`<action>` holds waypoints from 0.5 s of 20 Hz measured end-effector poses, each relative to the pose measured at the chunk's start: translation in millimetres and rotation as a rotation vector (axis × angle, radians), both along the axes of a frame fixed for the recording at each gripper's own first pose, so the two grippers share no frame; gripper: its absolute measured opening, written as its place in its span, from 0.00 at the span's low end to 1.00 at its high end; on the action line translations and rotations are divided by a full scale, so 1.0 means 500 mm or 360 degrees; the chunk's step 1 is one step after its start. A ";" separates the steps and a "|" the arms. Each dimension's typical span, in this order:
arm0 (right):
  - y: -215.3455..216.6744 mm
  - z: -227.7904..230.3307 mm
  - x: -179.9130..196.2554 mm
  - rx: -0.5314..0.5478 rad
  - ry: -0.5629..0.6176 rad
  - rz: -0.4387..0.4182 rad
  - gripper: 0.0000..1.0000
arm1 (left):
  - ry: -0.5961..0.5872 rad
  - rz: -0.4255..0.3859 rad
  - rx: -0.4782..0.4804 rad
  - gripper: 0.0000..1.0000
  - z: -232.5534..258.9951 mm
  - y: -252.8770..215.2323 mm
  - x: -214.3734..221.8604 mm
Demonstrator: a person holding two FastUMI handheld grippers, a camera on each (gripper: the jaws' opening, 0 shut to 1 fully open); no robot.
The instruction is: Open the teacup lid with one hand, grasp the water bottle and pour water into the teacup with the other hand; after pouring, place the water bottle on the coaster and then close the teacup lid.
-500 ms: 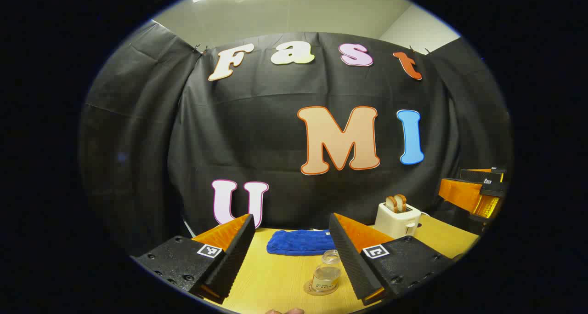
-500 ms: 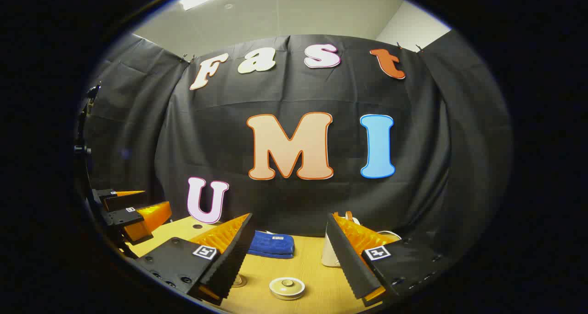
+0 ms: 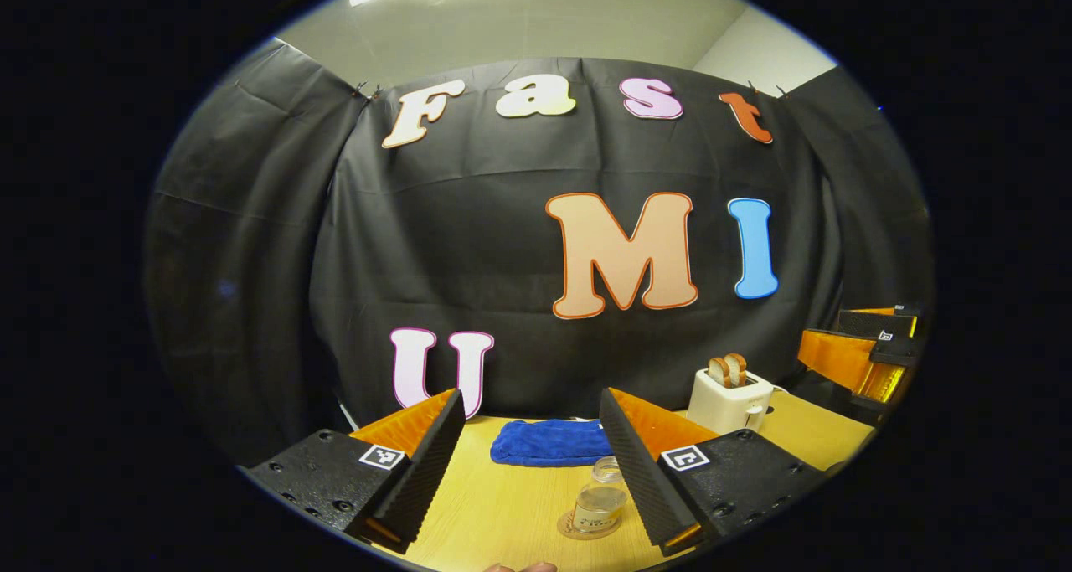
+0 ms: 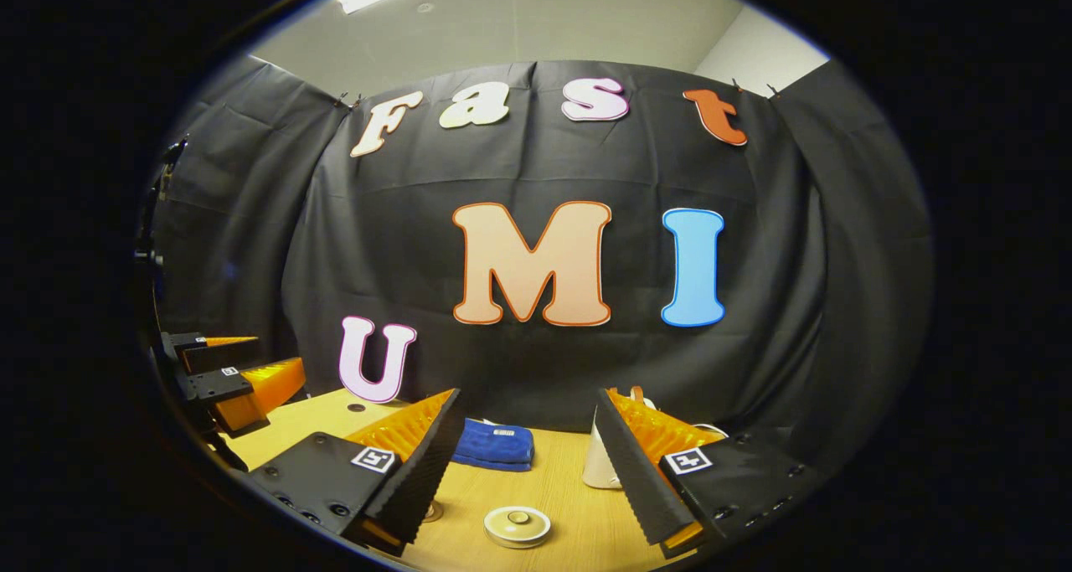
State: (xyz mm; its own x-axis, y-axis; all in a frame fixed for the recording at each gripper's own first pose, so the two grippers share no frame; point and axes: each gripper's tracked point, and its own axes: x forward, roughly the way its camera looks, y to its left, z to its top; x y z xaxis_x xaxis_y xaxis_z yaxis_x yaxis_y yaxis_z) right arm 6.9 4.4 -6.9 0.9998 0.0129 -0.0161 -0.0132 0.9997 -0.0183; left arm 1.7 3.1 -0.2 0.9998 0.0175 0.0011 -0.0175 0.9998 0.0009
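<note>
In the left gripper view, a small clear water bottle [image 3: 600,498] with water in it stands on a round coaster [image 3: 573,528] on the wooden table. It is low between my left gripper's [image 3: 530,396] fingers, close to the right one, and they stand wide apart without touching it. In the right gripper view, the cream teacup lid [image 4: 517,525] with its knob sits closed on the cup, low between the spread fingers of my right gripper [image 4: 527,394]. The right gripper [image 3: 837,337] also shows far right, the left gripper [image 4: 272,358] far left, both with fingers apart.
A folded blue towel [image 3: 548,442] lies at the table's back by the black cloth wall. A white toaster [image 3: 727,394] with two bread slices stands at the back right, partly behind my right finger in the right gripper view. A fingertip [image 3: 519,567] shows at the bottom edge.
Both views have shifted only slightly. The bottle, the lid and both pairs of fingers stand as before.
</note>
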 end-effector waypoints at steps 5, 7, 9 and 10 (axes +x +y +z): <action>0.009 -0.006 0.002 0.0009 0.0000 0.0036 0.99 | -0.0010 0.0007 -0.0004 0.95 0.004 0.003 -0.007; 0.011 -0.020 0.008 0.0024 0.0017 0.0041 1.00 | -0.0012 0.0013 0.0000 0.95 0.007 0.006 -0.012; 0.017 -0.043 0.015 0.0032 0.0049 0.0054 1.00 | -0.0018 0.0030 0.0014 0.95 0.011 0.017 -0.023; 0.020 -0.054 0.019 0.0031 0.0059 0.0061 0.99 | -0.0026 0.0039 0.0020 0.95 0.014 0.023 -0.029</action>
State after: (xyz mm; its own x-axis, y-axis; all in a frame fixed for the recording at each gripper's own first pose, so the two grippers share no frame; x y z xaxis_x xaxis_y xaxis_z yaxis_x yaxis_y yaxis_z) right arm 16.6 14.6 -33.9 0.9973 0.0517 -0.0525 -0.0516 0.9987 0.0021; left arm -12.8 14.7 6.6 0.9990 0.0420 0.0176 -0.0422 0.9990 0.0132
